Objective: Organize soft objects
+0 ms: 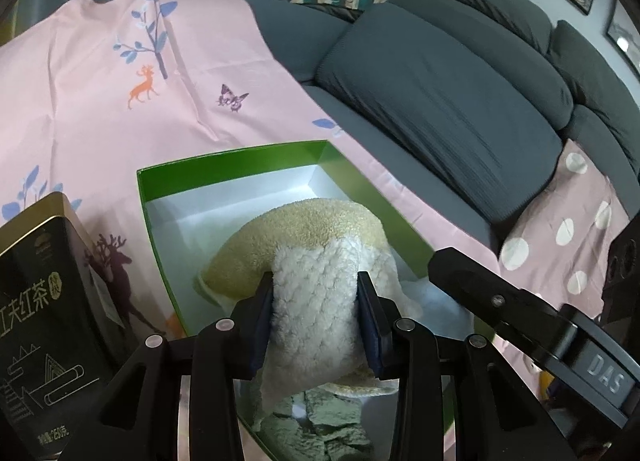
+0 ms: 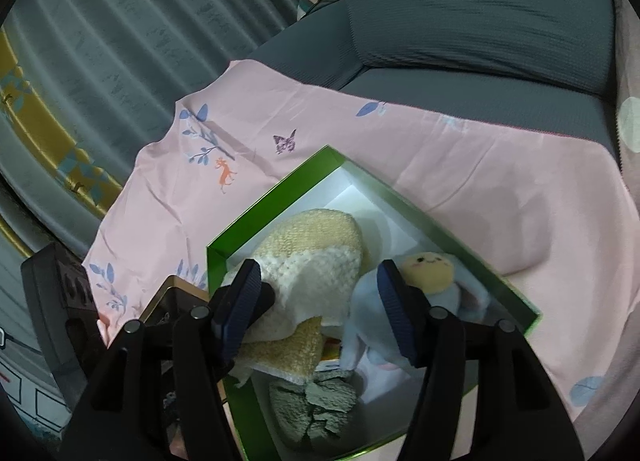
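Sofa (image 1: 440, 101) draped in pink sheet (image 1: 100, 101); green box (image 2: 280, 189) on it, soft things inside.
Left gripper (image 1: 316, 321) jaws pinch the towel (image 1: 316, 293), half draped in the box. Right gripper (image 2: 316, 301) jaws spread, empty, beside the plush doll (image 2: 428, 273). Risk: letting go now leaves the towel slumped over the rim, or dragging snags the doll.

one green box (image 2: 280, 197), one towel (image 1: 316, 301), one plush doll (image 2: 424, 273), one black tin (image 1: 44, 301).
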The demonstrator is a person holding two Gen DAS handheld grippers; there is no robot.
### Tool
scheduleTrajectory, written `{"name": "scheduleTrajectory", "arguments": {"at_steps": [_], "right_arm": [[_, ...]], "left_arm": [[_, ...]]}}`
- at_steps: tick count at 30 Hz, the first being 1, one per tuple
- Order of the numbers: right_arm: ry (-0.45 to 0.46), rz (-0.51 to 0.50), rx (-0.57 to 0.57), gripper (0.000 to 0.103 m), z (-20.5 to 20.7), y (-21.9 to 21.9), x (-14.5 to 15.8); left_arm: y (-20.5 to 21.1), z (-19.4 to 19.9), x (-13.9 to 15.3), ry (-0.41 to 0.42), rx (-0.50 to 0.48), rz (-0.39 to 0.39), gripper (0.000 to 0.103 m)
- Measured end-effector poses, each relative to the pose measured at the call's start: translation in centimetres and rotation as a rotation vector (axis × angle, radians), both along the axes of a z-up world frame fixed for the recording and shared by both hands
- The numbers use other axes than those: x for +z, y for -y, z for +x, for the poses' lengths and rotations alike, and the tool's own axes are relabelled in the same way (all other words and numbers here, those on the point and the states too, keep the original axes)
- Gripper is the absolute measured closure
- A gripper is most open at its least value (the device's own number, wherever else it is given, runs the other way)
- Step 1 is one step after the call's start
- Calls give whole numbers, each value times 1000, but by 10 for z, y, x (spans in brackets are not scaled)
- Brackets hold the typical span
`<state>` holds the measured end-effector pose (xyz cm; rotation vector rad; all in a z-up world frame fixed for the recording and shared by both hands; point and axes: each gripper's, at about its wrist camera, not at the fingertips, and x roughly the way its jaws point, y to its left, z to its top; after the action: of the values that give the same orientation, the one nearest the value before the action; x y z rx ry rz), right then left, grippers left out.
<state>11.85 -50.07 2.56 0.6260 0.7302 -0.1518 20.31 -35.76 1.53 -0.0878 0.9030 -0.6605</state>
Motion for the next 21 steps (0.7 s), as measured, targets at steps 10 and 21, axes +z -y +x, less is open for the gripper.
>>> {"name": "scheduleTrajectory", "arguments": {"at_steps": [10,21], "right_arm": [[45,-54,-11,27,-15,-8,18],[71,-165,19,11,-48,-50,43]], "left_arm": [[-20,-26,28,58,0,2,36],[-109,-82,57,85,114,-24,20]]}}
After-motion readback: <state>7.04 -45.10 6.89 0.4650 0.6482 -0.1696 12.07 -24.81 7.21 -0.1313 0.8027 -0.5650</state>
